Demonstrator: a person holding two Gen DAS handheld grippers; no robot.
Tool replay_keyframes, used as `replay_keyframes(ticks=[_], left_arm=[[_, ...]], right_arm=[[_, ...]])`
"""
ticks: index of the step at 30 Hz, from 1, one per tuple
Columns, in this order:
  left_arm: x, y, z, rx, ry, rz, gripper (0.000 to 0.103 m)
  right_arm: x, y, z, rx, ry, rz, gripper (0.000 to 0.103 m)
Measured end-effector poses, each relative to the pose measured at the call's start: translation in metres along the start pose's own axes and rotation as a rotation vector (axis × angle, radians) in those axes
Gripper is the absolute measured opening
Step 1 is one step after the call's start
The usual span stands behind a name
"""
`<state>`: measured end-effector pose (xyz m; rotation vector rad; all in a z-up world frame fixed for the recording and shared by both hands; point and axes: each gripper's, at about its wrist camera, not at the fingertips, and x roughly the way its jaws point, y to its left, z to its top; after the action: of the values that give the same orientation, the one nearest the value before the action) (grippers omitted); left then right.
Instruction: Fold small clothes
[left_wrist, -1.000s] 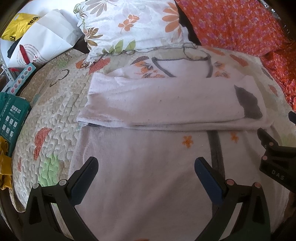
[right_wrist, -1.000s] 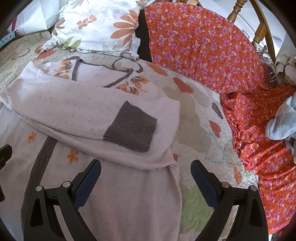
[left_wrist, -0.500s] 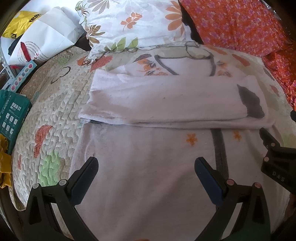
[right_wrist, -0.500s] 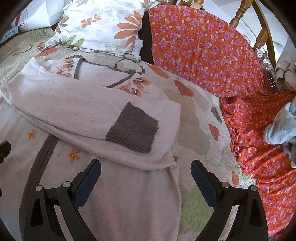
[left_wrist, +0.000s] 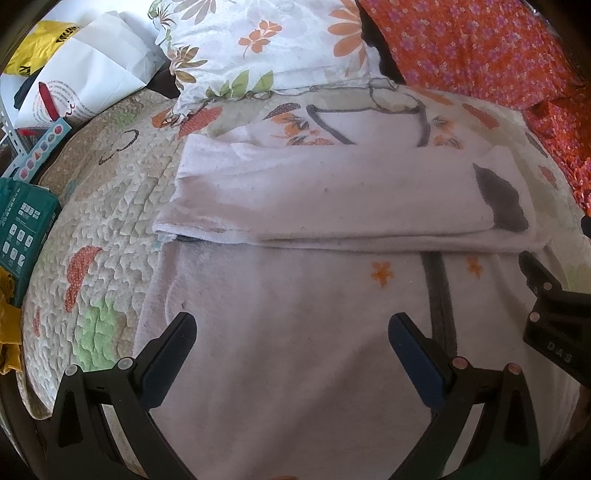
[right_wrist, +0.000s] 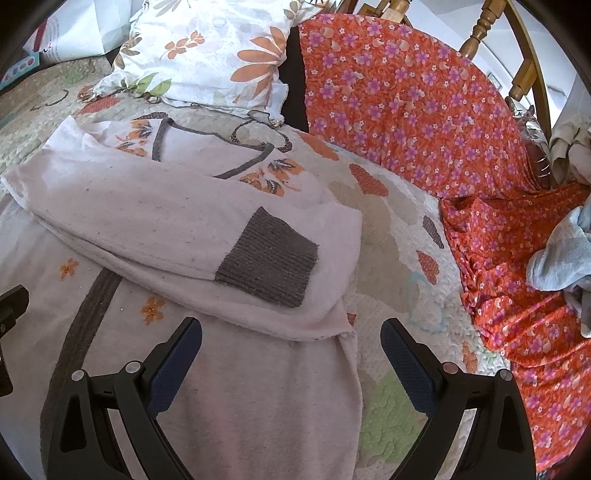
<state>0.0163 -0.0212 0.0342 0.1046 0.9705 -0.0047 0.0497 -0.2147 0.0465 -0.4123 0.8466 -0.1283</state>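
A pale pink sweater (left_wrist: 295, 314) with grey trim and small orange flowers lies flat on the quilted bed. Its sleeves (left_wrist: 332, 199) are folded across the chest, and a grey cuff (left_wrist: 502, 199) lies at the right. The same sweater (right_wrist: 221, 387) and cuff (right_wrist: 269, 258) show in the right wrist view. My left gripper (left_wrist: 291, 354) is open and empty over the sweater's lower body. My right gripper (right_wrist: 291, 362) is open and empty over the sweater's right side edge; it also shows in the left wrist view (left_wrist: 554, 325).
A floral pillow (left_wrist: 266, 48) lies behind the sweater. An orange flowered cloth (right_wrist: 424, 110) covers the bed's right side, with a grey garment (right_wrist: 561, 251) on it. White bags (left_wrist: 85, 77) and a green box (left_wrist: 22, 229) sit at the left. A wooden chair (right_wrist: 509, 44) stands behind.
Both grippers have drawn slightly back toward the sweater's hem, so the folded sleeves sit a little higher in view. Both stay open and the sweater has not moved.
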Motion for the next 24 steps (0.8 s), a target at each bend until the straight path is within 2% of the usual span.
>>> replay_keyframes(ticks=[18, 24], left_arm=[[0.009, 0.001, -0.003, 0.005, 0.039, -0.007, 0.103], [0.019, 0.001, -0.008, 0.015, 0.08, -0.006, 0.103]], right_arm=[[0.004, 0.001, -0.001, 0.004, 0.017, 0.012, 0.099], [0.004, 0.002, -0.002, 0.007, 0.022, 0.012, 0.099]])
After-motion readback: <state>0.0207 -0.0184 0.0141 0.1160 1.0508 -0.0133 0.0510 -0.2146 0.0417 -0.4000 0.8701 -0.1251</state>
